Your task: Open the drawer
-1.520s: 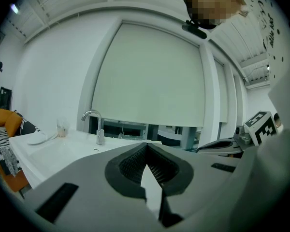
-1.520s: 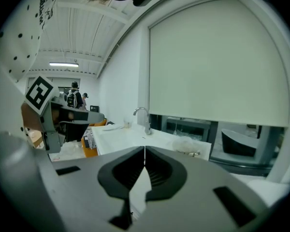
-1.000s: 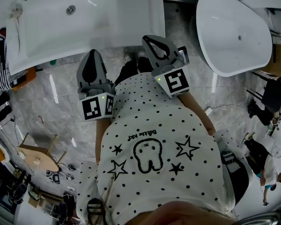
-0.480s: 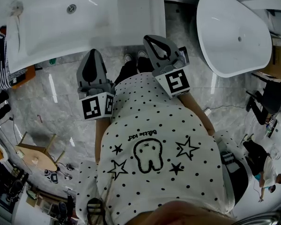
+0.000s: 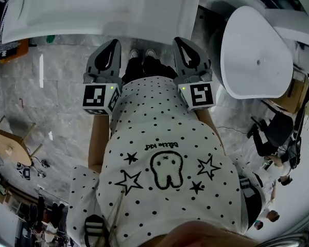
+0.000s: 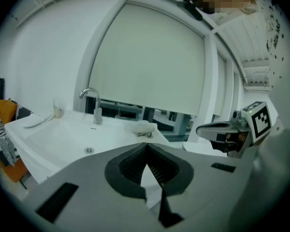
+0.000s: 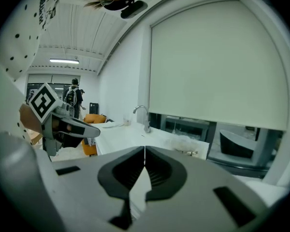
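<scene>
The left claw (image 5: 112,45) and right claw (image 5: 180,41) are each pressed together, pinching nothing; they sit side by side just short of the counter (image 5: 144,14), likely poised to reach in; the drawer shows in no view, presumably beneath that counter.

Basin (image 5: 118,9) ahead, bathtub (image 5: 237,45) right — stool (image 5: 7,145) left

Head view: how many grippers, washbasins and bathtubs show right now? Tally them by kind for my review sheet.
grippers: 2, the left gripper and the right gripper
washbasin: 1
bathtub: 1
total: 4
</scene>
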A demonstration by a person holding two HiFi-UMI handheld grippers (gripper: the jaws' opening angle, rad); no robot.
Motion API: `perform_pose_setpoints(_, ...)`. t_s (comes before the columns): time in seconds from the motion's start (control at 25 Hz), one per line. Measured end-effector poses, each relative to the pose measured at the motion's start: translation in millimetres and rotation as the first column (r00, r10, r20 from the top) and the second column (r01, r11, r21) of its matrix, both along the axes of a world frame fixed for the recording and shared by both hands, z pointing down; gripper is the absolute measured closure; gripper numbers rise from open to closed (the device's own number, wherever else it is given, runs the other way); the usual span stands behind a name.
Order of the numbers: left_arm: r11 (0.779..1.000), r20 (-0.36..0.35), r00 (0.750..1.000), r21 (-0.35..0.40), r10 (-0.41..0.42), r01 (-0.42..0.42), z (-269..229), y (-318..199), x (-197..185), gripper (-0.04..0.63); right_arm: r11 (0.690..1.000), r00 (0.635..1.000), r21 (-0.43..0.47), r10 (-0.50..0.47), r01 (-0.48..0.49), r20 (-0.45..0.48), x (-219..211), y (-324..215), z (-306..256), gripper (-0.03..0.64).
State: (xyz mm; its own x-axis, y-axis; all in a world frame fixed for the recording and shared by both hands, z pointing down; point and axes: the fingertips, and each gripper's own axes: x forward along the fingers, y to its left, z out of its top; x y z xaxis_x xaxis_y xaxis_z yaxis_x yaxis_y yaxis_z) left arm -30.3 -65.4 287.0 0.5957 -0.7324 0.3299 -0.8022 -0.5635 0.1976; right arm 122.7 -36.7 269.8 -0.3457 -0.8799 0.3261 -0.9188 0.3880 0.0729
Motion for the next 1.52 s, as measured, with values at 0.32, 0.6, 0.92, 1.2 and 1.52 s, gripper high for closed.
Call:
perform_pose_setpoints(0.32, 0.990, 0.089, 0.996, -0.142, 0.014, -0.001, 79.1, 11.1, -19.4, 0.590, 0.998, 0.999, -0.042, -0.038, 0.037, -0.028, -5.0, -9.5, 7.2, 0.601)
perform_pose_setpoints(0.6, 0.967, 0.104, 0.994, -0.253, 0.042, -0.014, 161.7, 21.6, -4.7, 0.503, 0.995, 0.996, -0.064, -0.076, 0.073, -0.037, -6.7, -8.5, 16.6, 0.601)
perform_pose_setpoints(0.92, 0.955, 0.215, 0.975, -0.296, 0.051, 0.015, 244.3, 20.7, 7.3, 0.500, 0.989, 0.994, -0.111, -0.099, 0.095, -0.036, -7.3, 16.8, 28.6, 0.601)
perform_pose_setpoints(1.2, 0.951, 0.264, 0.961, -0.309, 0.086, -0.001, 296.8, 14.4, 4.3, 0.500, 0.989, 1.000, -0.147, -0.022, 0.019, -0.020, -10.1, 26.8, 49.2, 0.601)
perform_pose_setpoints(1.52, 0.915, 0.260, 0.953, -0.401, 0.157, -0.042, 355.3, -6.0, 14.5, 0.494, 0.965, 0.989, -0.218, 0.148, -0.145, -0.004, -12.1, 41.5, 68.8, 0.601)
